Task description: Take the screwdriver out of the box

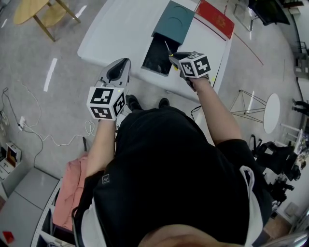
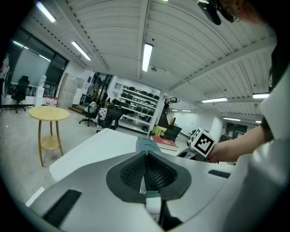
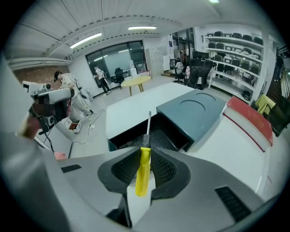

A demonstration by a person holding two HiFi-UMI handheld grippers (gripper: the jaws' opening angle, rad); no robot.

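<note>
The box [image 1: 166,41] lies on the white table [image 1: 116,29], its teal lid [image 1: 175,20] slid back and the black inside [image 1: 158,55] showing. My right gripper [image 1: 174,59] hangs above the box's near end, shut on the screwdriver's yellow handle [image 3: 144,170]. The metal shaft [image 3: 148,122] sticks out past the fingertips toward the open box [image 3: 136,133], clear of it. The teal lid [image 3: 195,113] sits just behind. My left gripper [image 1: 120,70] hovers over the table's near edge, left of the box. In its own view the left gripper [image 2: 146,174] is shut with nothing between the pads.
A red folder [image 1: 215,18] lies on the table behind the box. A round wooden side table [image 1: 34,12] stands on the floor at far left. Cables [image 1: 29,130] trail over the floor, and a pink cloth [image 1: 72,193] lies by my left side.
</note>
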